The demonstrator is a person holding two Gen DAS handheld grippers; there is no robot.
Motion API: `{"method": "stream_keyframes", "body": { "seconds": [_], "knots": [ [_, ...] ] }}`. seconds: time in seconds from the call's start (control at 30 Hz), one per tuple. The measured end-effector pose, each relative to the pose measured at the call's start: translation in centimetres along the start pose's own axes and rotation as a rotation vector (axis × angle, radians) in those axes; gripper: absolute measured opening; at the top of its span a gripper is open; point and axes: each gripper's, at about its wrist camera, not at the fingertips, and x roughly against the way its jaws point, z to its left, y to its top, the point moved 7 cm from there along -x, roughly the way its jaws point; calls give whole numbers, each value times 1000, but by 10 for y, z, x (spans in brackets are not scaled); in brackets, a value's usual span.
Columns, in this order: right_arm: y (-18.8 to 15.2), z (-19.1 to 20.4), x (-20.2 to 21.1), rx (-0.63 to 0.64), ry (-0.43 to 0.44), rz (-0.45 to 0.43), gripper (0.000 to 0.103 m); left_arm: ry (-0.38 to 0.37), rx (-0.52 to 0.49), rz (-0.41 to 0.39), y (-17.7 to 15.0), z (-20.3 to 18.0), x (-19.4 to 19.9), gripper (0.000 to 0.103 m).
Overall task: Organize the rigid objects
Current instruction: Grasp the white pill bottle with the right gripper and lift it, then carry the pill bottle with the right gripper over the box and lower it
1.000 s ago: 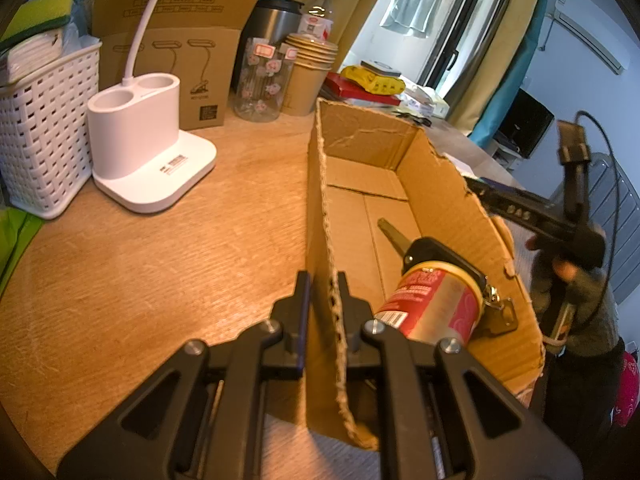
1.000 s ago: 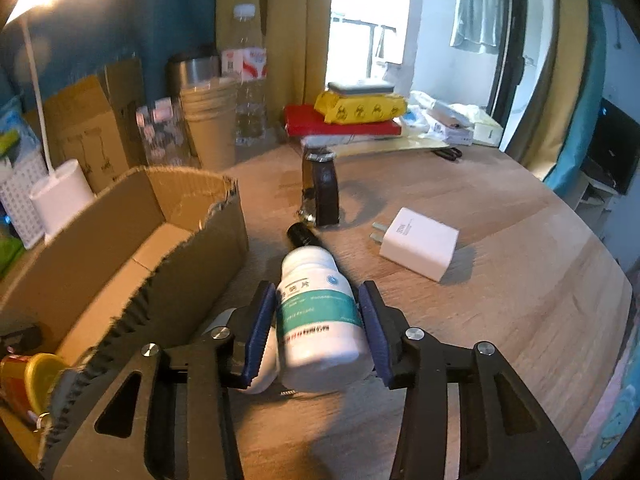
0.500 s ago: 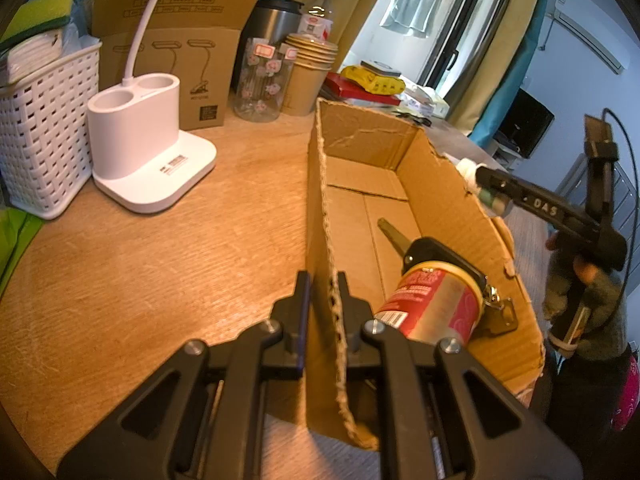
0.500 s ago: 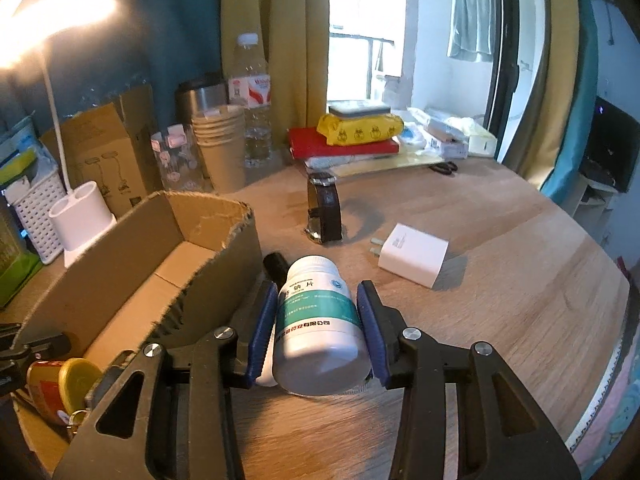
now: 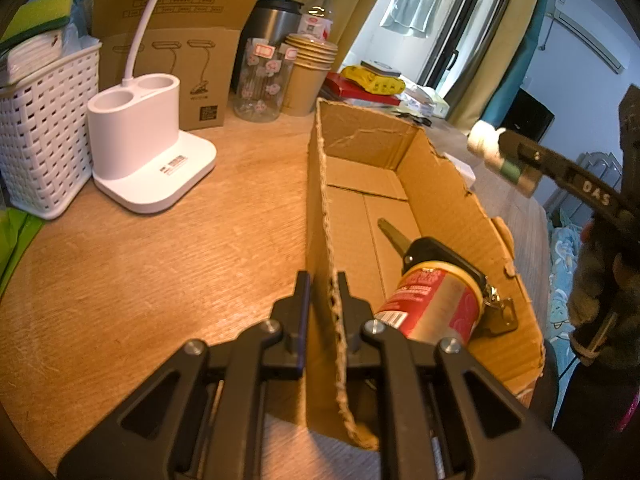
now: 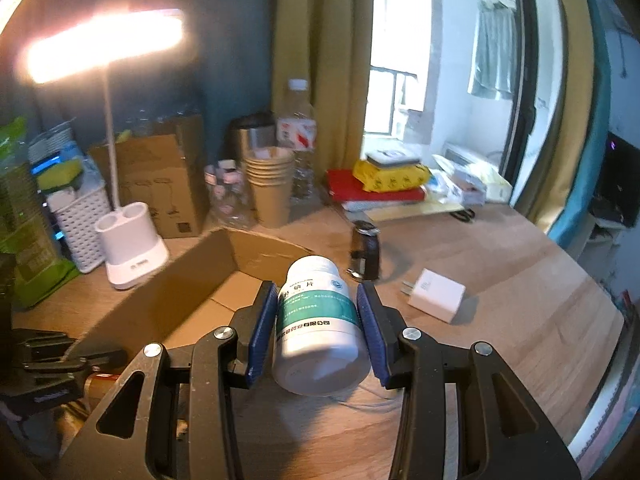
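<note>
"DAS" in pale letters along the right tool (image 5: pixel 592 196). Chinese print on the white bottle (image 6: pixel 320 320): large characters on the white band near the cap, "有限公司" closing the bottom line. Barcode sticker on the lamp base (image 5: pixel 172 162), digits too small. Red can (image 5: pixel 432 304) label not legible.

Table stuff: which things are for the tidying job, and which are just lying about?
For the job:
open brown cardboard box
white pill bottle with green label
red can with yellow lid
black car key
white plug charger

Lying about:
white lamp base
white woven basket
stacked paper cups
</note>
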Motion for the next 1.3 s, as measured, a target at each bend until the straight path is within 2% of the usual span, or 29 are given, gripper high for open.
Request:
{"method": "stream_keyframes", "body": {
  "seconds": [0.6,1.3],
  "knots": [
    [-2,74,-4,123,106,17,44,0,0,0,0,0,0,12],
    [-26,111,-33,209,172,115,44,0,0,-1,0,0,0,12]
  ]
}}
